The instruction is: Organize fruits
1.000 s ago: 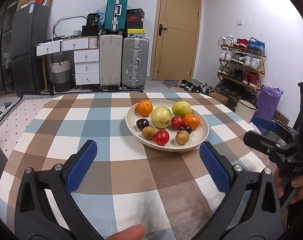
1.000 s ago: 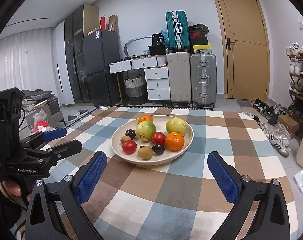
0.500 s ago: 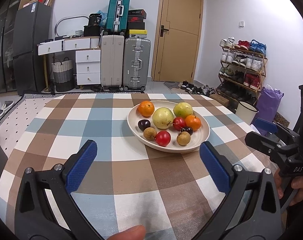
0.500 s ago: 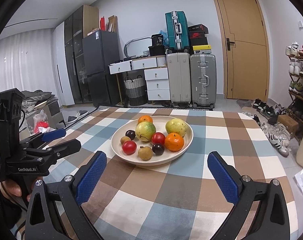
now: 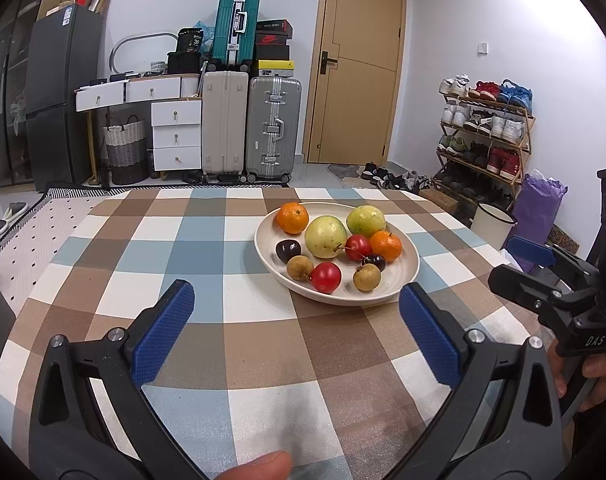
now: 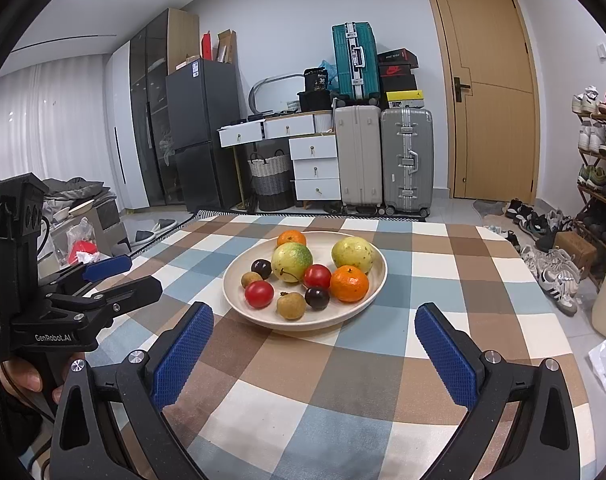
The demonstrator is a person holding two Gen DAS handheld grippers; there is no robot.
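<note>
On the desk [image 5: 191, 248], which wears a checked cloth of brown, blue and white, a cream plate [image 5: 409, 276] sits a little beyond both tools and holds all the fruit; at its far edge lies an orange [image 5: 293, 218], with a second orange [image 5: 385, 246] toward the right rim; between them rest two pale green guavas [image 5: 325, 237], touching or nearly so. Nearer the front lie a red tomato [image 5: 326, 277], a red cherry [image 5: 357, 247] with its stem showing, two dark plums [image 5: 288, 250], and two brown longans [image 5: 300, 268]; the small fruits sit close together, several of them touching.

Seen from the left wrist view, the left gripper [image 5: 297, 320] hangs above bare cloth short of the plate, its blue-padded fingers [image 5: 163, 338] spread wide with nothing between them; the right gripper [image 5: 531, 268] shows at the right edge, held in a hand [image 5: 595, 380]. From the right wrist view the right gripper [image 6: 313, 338] likewise stands wide apart and holds nothing, the plate [image 6: 239, 300] lying just past its pads [image 6: 445, 354]; the left gripper [image 6: 111, 276] appears at the left, low over the desk, beside the plate and apart from it.

Behind the desk stand suitcases [image 5: 275, 128], a white drawer unit [image 5: 177, 134], a wooden door [image 5: 361, 64] and a shoe rack [image 5: 487, 140].
</note>
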